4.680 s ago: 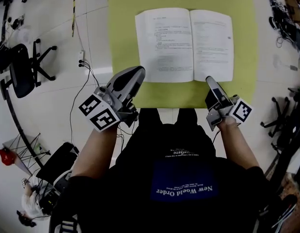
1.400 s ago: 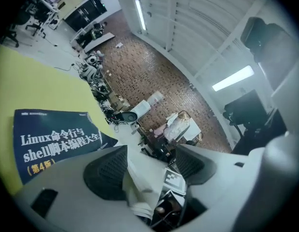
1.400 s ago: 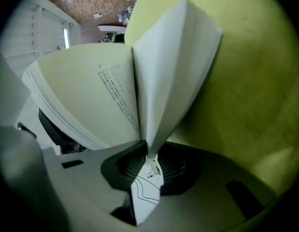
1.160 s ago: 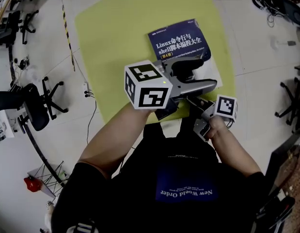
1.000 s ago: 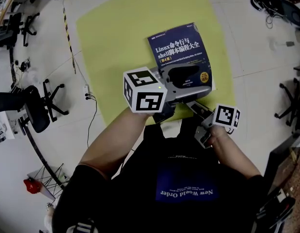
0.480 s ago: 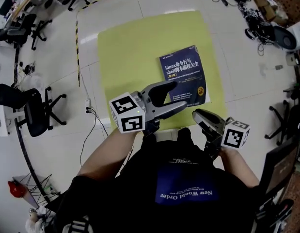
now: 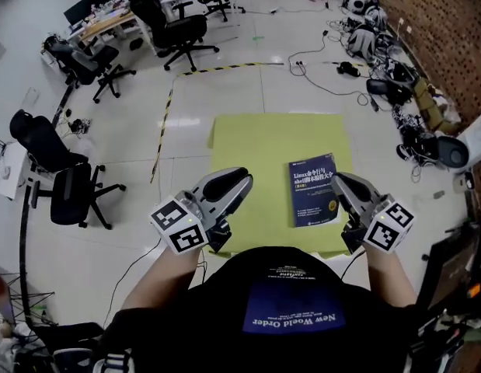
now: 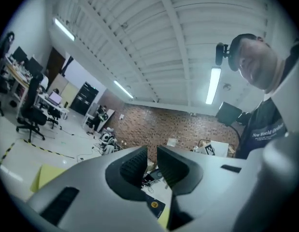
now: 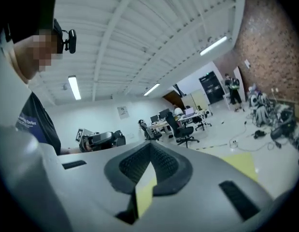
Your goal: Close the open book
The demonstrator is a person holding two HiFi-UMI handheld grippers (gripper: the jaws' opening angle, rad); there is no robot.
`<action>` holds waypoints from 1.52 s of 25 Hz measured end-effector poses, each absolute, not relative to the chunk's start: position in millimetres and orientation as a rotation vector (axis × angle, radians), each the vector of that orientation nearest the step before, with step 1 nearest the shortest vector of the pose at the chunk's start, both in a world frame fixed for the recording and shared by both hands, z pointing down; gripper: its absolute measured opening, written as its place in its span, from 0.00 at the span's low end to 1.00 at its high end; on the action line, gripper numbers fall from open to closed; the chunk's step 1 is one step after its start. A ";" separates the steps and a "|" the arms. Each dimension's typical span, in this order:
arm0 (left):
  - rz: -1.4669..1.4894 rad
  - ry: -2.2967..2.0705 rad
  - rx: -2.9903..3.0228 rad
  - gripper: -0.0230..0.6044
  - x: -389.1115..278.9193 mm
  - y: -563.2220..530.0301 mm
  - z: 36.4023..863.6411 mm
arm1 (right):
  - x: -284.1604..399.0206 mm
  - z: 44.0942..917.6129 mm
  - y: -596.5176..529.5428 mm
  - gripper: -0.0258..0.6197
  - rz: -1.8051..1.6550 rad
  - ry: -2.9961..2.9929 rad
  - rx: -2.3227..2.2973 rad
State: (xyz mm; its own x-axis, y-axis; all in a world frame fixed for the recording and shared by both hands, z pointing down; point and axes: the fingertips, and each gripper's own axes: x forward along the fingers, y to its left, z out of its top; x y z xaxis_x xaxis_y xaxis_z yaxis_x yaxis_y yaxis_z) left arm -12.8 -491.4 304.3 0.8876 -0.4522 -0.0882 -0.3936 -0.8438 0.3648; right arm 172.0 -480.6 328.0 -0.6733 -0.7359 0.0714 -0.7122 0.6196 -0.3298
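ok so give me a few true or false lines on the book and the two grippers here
1. The book lies closed with its blue cover up. True.
2. The book lies on bare floor tiles. False: it lies on the yellow-green mat.
3. The left gripper holds the book. False: nothing is between its jaws, which are closing, and it is apart from the book.
4. The right gripper has its jaws together with nothing in them. True.
5. A black office chair stands left of the mat in the head view. True.
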 end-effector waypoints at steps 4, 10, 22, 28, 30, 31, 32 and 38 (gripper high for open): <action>-0.314 -0.797 2.714 0.08 -64.4 -484.0 288.1 | 168.2 293.7 -489.4 0.02 -0.318 2.792 -1.264; -0.380 -0.907 2.683 0.05 -103.2 -477.0 286.0 | 147.3 289.3 -497.1 0.02 -0.283 2.818 -1.212; -0.429 -0.969 2.658 0.05 -112.6 -477.0 289.3 | 147.7 303.5 -502.2 0.02 -0.299 2.856 -1.215; -0.409 -0.948 2.665 0.05 -107.9 -478.3 292.1 | 146.7 308.6 -503.8 0.02 -0.297 2.871 -1.226; -0.402 -0.936 2.662 0.05 -105.1 -479.5 292.7 | 146.9 308.7 -504.2 0.02 -0.290 2.876 -1.229; -0.399 -0.931 2.659 0.05 -103.9 -480.0 292.9 | 146.8 309.0 -503.9 0.02 -0.288 2.879 -1.232; -0.395 -0.925 2.657 0.05 -103.1 -480.3 293.0 | 146.4 309.3 -503.5 0.02 -0.287 2.882 -1.234; -0.394 -0.896 2.661 0.05 -101.7 -480.9 290.9 | 144.6 308.2 -501.6 0.02 -0.288 2.888 -1.235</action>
State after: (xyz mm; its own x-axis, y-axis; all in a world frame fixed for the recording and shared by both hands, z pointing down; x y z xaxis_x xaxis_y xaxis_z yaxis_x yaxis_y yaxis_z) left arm -101.7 -480.9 290.9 0.7674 -0.6211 -0.1593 -0.5375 -0.7586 0.3684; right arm 144.6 -501.6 308.2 -0.6935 -0.7156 0.0833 -0.7180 0.6769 -0.1623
